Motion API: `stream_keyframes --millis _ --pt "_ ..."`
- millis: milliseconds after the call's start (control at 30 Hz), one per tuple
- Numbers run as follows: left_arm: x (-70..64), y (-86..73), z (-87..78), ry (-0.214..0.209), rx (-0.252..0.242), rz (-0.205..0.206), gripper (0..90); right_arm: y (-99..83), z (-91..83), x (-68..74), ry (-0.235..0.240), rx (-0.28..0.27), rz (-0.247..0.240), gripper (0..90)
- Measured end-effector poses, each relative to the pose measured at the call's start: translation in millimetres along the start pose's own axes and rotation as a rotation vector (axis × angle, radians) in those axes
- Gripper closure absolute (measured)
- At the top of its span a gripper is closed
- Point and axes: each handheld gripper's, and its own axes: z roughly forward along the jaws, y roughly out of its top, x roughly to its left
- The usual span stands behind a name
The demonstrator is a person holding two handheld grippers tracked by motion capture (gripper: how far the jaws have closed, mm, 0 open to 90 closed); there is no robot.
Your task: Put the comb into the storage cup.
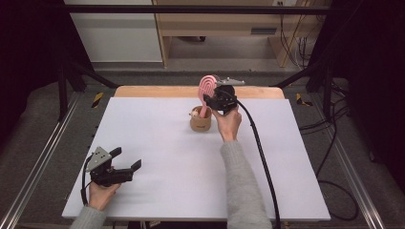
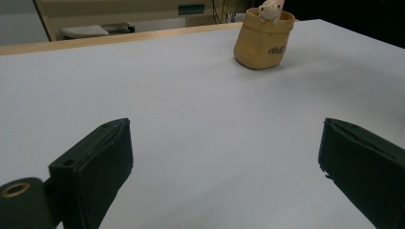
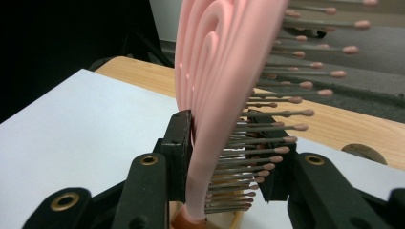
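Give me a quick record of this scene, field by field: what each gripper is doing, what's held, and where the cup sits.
right gripper: shut on the pink hairbrush, above the cup
hairbrush: upright, handle end down in the tan cup
cup: far middle of the white table; a small pale figure sits at its rim
left gripper: open, holds nothing, near the table's near left corner

Pink hairbrush top cut off
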Motion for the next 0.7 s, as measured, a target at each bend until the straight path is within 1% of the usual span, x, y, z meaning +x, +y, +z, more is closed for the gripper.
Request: stream_keyframes --millis 133,400,500,700 --pt "0.0 0.1 -0.2 -0.001 -0.001 -0.001 4.5 -0.1 0.9 0.7 -0.026 -0.013 -0.025 60.6" --pt "0.0 0.2 -0.2 -0.001 -0.001 -0.001 4.5 -1.1 1.9 -3.6 -0.053 -0.025 -0.059 57.6" --pt "-0.1 0.3 -0.1 0.000 -0.001 0.000 4.5 -2.3 2.3 -3.8 -0.079 -0.030 -0.091 56.0" --pt "0.0 0.3 -0.1 -0.001 -0.001 -0.001 4.5 -4.9 4.5 -5.3 -0.101 -0.029 -0.112 54.0"
